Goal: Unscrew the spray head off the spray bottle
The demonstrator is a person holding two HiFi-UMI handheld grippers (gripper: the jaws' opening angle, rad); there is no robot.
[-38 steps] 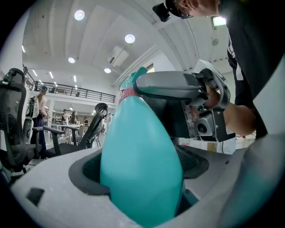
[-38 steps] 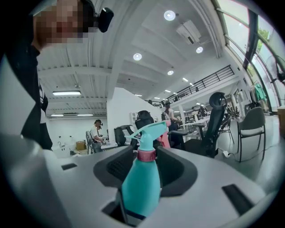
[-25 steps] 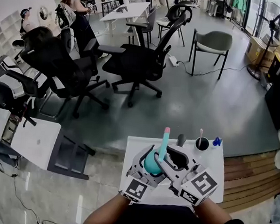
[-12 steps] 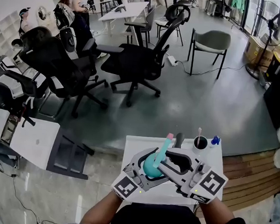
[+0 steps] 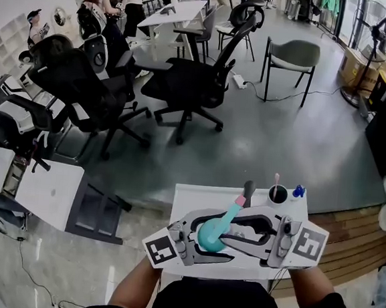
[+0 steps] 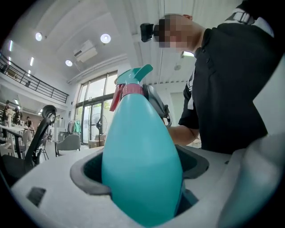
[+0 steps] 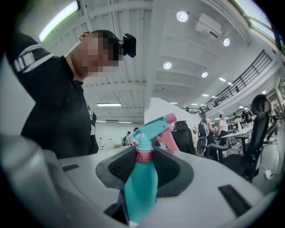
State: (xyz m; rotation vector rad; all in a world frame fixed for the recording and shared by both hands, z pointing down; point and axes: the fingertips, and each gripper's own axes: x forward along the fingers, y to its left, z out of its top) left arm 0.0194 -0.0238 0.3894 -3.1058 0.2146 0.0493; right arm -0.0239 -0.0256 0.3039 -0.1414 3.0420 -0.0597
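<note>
Teal spray bottle w/ belly clamped in L hand-held gripper over table, R hand-held gripper closed on pink collar; I judge it light, slick, squashy, so twist at collar.

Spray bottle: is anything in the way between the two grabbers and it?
Nothing visible is. The left gripper clamps the spray bottle by its teal body, and the right gripper grips its neck at the pink collar.
</note>
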